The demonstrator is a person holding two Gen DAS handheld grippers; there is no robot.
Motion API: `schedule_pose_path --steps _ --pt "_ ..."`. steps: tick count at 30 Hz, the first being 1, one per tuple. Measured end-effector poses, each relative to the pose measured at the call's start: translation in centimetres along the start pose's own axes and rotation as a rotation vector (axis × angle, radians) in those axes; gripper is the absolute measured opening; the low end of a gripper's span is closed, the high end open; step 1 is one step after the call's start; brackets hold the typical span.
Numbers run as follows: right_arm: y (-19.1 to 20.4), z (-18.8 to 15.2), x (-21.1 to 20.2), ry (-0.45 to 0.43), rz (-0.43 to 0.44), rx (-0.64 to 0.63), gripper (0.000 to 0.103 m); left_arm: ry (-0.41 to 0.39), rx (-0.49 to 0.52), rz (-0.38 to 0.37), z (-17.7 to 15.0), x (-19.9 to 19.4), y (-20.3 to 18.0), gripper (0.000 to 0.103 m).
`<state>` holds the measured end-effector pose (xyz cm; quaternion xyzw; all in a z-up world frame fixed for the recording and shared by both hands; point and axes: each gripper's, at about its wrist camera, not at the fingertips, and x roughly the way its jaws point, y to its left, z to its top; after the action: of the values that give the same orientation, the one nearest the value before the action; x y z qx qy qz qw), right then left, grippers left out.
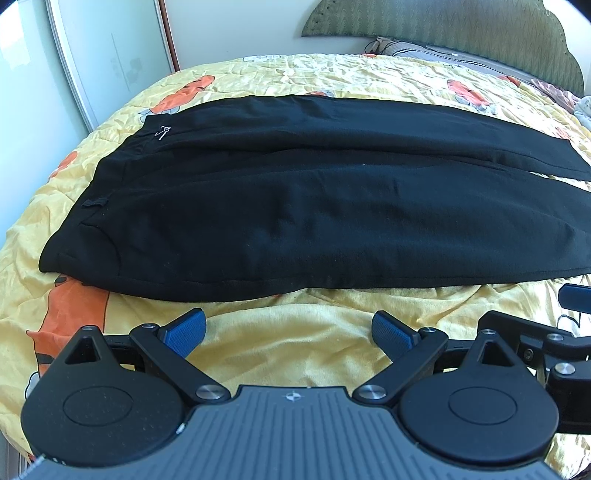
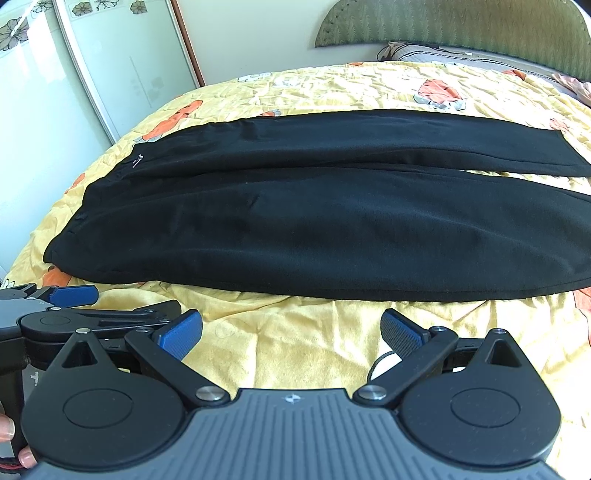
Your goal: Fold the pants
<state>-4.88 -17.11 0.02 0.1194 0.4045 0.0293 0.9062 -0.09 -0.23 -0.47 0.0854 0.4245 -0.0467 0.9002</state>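
Note:
Black pants (image 1: 295,206) lie flat across a yellow bedspread, waistband at the left, both legs running to the right side by side. They also show in the right wrist view (image 2: 314,221). My left gripper (image 1: 290,328) is open and empty, hovering over bare bedspread just short of the pants' near edge. My right gripper (image 2: 291,330) is open and empty, also just short of the near edge. The left gripper shows at the left of the right wrist view (image 2: 74,295); the right gripper shows at the right edge of the left wrist view (image 1: 576,297).
The yellow bedspread (image 1: 295,74) with orange prints covers the bed. A green headboard (image 1: 443,22) and pillows (image 2: 443,55) are at the far right. Glass wardrobe doors (image 2: 55,92) stand left of the bed.

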Motion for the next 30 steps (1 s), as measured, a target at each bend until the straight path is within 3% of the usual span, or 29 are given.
schedule_pose_path --steps 18,24,27,30 --pt "-0.2 0.3 0.2 -0.001 0.033 0.0 0.103 -0.028 -0.023 -0.015 0.0 -0.4 0.3 0.098" --pt "-0.7 2.6 0.1 -0.084 0.131 -0.031 0.103 -0.067 -0.054 0.005 1.4 -0.9 1.4 0.098" --pt "-0.5 4.5 0.5 -0.11 0.167 -0.077 0.103 -0.069 -0.076 -0.019 2.2 -0.6 2.3 0.098" --pt "-0.4 6.7 0.8 -0.206 0.227 -0.131 0.103 -0.075 -0.117 -0.044 3.1 0.0 3.6 0.097"
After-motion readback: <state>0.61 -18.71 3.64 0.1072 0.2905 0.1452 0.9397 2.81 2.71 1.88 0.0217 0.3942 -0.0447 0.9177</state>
